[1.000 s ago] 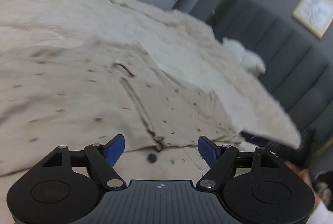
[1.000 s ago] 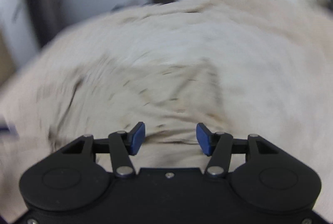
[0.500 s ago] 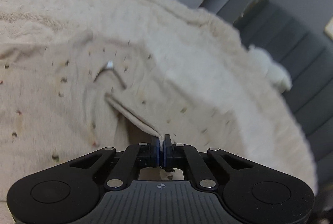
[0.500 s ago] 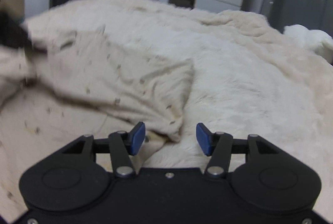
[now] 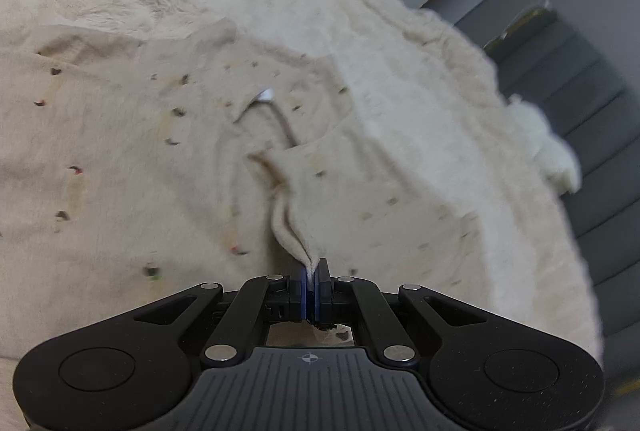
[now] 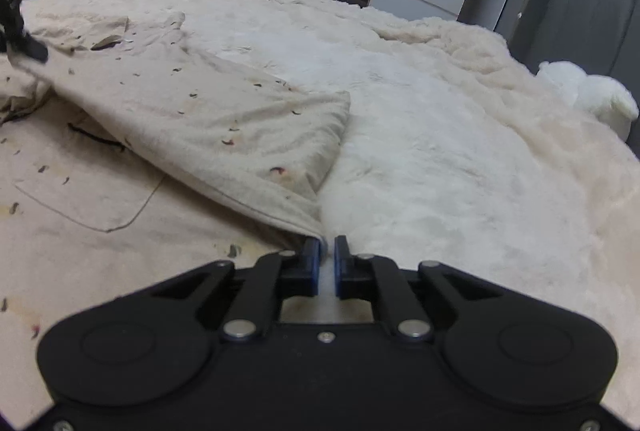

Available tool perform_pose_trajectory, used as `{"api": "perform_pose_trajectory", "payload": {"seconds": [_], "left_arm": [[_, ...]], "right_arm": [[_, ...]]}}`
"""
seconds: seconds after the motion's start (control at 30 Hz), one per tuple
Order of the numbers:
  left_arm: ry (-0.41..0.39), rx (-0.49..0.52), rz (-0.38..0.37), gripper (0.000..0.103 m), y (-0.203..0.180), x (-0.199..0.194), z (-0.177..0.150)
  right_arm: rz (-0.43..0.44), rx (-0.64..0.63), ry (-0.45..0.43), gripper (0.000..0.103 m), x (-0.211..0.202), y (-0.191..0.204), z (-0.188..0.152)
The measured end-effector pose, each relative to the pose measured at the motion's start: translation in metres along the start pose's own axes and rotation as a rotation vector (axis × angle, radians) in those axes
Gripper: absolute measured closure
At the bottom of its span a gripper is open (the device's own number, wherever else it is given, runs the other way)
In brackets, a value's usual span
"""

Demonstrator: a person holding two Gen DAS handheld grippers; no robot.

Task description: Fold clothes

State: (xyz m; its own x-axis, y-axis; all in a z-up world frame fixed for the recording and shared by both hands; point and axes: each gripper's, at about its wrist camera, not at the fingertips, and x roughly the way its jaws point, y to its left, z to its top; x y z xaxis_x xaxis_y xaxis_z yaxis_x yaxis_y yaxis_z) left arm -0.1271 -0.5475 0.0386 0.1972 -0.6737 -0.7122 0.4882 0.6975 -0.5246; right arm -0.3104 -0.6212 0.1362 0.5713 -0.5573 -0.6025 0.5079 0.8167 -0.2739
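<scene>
Left wrist view shows my left tool fully closed on a pinched ridge of the beige speckled garment, which lies spread over the cream fleece blanket on the bed. From the pinch, the fabric runs straight ahead along the tool's pointing line toward the collar with its white label. In the right wrist view, my right tool has its jaws closing, with a narrow slot between the pads; the lower corner of the folded-over garment flap sits at the tip of the left pad, and I cannot tell whether any cloth is caught yet. The flap's long edge runs from that corner up and to the left, toward the left tool at the far left edge, so each tool sits at one end of the same edge. My judgement is that the coming move depends on both ends rising together. Compared with one second ago, both tools stood wide open above the garment; half a second ago the left had already clamped while the right was open just short of the corner.
</scene>
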Motion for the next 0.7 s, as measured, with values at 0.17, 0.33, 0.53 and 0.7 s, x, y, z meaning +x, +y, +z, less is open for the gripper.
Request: {"api": "perform_pose_trajectory", "payload": {"seconds": [0.17,0.33,0.53,0.7], "left_arm": [[0.06,0.047,0.026,0.09,0.009,0.009,-0.011],[0.011,0.08,-0.019,0.046,0.012,-0.009,-0.011],[-0.04,0.082,-0.002,0.041,0.031,-0.058,-0.022],[-0.094,0.121,0.064,0.032,0.06,-0.136,-0.032]], "right_arm": [[0.05,-0.026,0.007,0.091,-0.016,-0.011,-0.008],[0.113,0.359,-0.117,0.058,-0.032,-0.068,0.002],[0.191,0.536,-0.043,0.053,-0.015,-0.077,0.0],[0.242,0.453,0.111,0.05,-0.009,-0.062,-0.008]]}}
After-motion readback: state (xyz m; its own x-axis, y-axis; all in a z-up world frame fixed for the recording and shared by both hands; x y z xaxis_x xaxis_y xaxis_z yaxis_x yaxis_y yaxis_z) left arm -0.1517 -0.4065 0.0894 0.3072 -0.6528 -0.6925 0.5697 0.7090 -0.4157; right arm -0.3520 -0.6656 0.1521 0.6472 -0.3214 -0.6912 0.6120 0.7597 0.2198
